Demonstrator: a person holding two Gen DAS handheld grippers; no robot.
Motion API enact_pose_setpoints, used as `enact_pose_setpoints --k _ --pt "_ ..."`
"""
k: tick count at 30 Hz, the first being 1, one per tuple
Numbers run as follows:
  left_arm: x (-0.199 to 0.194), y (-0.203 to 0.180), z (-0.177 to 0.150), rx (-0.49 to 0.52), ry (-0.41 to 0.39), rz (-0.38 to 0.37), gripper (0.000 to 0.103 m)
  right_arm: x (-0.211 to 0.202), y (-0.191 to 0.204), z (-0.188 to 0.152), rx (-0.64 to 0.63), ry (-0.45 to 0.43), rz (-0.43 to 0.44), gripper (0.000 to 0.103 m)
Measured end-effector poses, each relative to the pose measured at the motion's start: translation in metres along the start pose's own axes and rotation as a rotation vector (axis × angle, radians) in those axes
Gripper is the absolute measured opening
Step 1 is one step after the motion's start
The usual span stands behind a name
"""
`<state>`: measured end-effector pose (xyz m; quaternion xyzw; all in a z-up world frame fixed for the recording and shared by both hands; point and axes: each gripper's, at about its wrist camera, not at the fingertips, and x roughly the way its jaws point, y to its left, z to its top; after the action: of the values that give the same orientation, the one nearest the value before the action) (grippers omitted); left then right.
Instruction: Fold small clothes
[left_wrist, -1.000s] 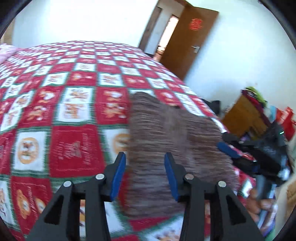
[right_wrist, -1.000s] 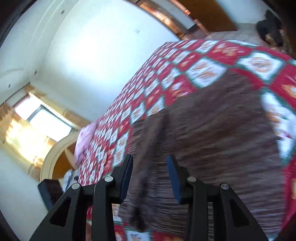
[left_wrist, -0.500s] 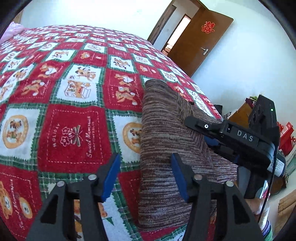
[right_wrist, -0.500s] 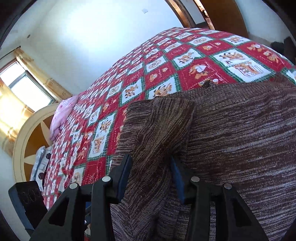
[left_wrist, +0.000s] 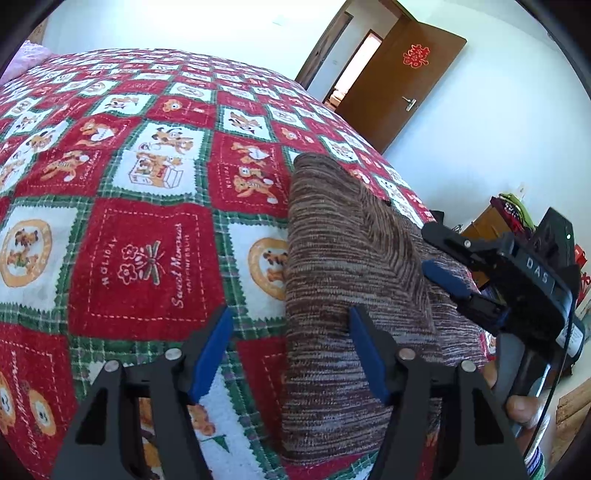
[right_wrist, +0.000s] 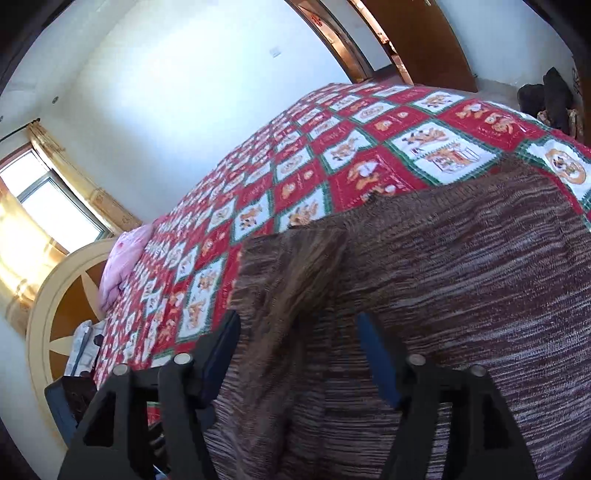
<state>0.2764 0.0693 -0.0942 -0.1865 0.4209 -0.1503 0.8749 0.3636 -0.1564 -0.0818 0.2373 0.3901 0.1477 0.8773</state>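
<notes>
A brown marled knit garment (left_wrist: 332, 280), folded into a long strip, lies on the red, white and green patchwork bedspread (left_wrist: 140, 258) near the bed's near right edge. Its near end passes under both tools and is cut off at the bottom of each view, and its exact kind, possibly a sweater, is hard to make out. The strip's long axis runs away from the cameras, its far rounded end pointing toward the open brown door (left_wrist: 402, 92). A narrower folded flap (right_wrist: 295, 280) lies along the top layer. The left gripper (left_wrist: 290, 354) has its blue-padded jaws spread and opening; the strip's left edge lies between them, with neither pad pressing on it. The right gripper (right_wrist: 299, 354) is likewise spread and opening over the flap, pads clear of the knit; seen from the left wrist, its body (left_wrist: 517, 280) hides the garment's right edge, with the person's fingers (left_wrist: 524, 410) wrapped around its handle.
</notes>
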Motion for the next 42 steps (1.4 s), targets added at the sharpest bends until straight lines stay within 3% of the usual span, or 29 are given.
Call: enact_pose_setpoints --k 4,6,8,9,10,17,22,28,33,37,39,42 --pt "0.0 -0.004 -0.003 0.021 -0.015 0.021 0.069 0.022 0.005 -0.008 -0.025 0.082 0.04 0.064" --pt "0.001 -0.004 -0.004 0.027 -0.016 0.024 0.07 0.026 0.015 -0.014 -0.087 0.08 -0.006 0.063" --pt "0.001 -0.004 -0.005 0.029 -0.02 0.019 0.073 0.026 0.02 -0.014 -0.123 0.079 -0.027 0.05" --pt "0.002 -0.005 -0.006 0.032 -0.021 0.018 0.074 0.026 0.018 -0.013 -0.11 0.084 -0.011 0.027" --pt "0.002 -0.006 -0.006 0.035 -0.022 0.019 0.075 0.027 0.015 -0.013 -0.092 0.092 -0.004 0.02" --pt "0.005 -0.011 -0.003 0.055 -0.012 0.04 0.077 0.024 0.03 -0.014 -0.163 0.065 -0.041 0.013" --pt "0.009 -0.022 0.009 0.027 0.044 -0.025 0.077 0.0 0.046 0.0 -0.228 0.022 -0.026 0.012" --pt "0.01 -0.088 0.013 0.195 0.042 -0.06 0.077 -0.057 0.053 0.028 -0.364 -0.039 -0.12 0.012" --pt "0.013 -0.125 0.007 0.297 0.055 -0.117 0.077 -0.093 0.001 0.048 -0.403 -0.005 -0.258 0.012" --pt "0.025 -0.128 -0.003 0.313 0.091 -0.105 0.077 -0.081 -0.069 0.046 -0.282 0.092 -0.327 0.012" --pt "0.031 -0.123 -0.006 0.301 0.118 -0.096 0.077 -0.067 -0.093 0.037 -0.253 0.136 -0.331 0.012" --pt "0.035 -0.121 -0.014 0.306 0.134 -0.062 0.077 -0.076 -0.104 0.037 -0.186 0.091 -0.266 0.014"
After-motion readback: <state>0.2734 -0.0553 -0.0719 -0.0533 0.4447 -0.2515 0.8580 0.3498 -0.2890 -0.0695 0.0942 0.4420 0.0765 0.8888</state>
